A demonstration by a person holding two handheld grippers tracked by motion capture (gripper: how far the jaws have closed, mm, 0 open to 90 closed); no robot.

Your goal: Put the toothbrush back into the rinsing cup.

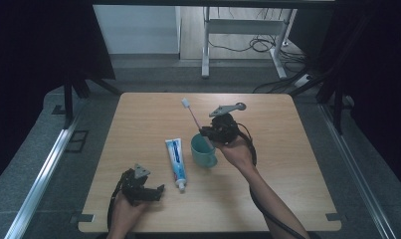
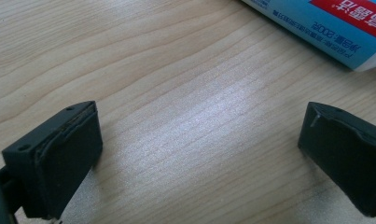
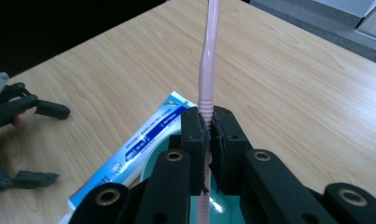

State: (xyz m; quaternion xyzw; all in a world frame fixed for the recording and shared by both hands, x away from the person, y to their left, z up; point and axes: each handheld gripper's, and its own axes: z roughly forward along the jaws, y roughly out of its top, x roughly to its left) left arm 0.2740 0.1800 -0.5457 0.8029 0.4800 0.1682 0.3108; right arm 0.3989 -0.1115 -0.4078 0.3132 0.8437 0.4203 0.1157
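My right gripper (image 1: 206,132) is shut on a pink toothbrush (image 1: 191,112), holding it by the handle over a teal mug (image 1: 203,151) at the table's middle. In the right gripper view the pink toothbrush (image 3: 209,70) rises straight up between the pads, and the teal mug (image 3: 225,207) lies just below the jaws. A blue-and-white toothpaste tube (image 1: 176,163) lies flat left of the mug. My left gripper (image 1: 158,193) rests open on the wood near the front left edge, with nothing between its fingers (image 2: 64,154). The tube's end (image 2: 325,23) lies beyond its jaws.
The wooden table (image 1: 287,164) has bare room on the right half and along the far edge. Beyond it stand a white desk frame (image 1: 248,30) and floor cables (image 1: 267,47). Metal rails (image 1: 44,169) run along both sides.
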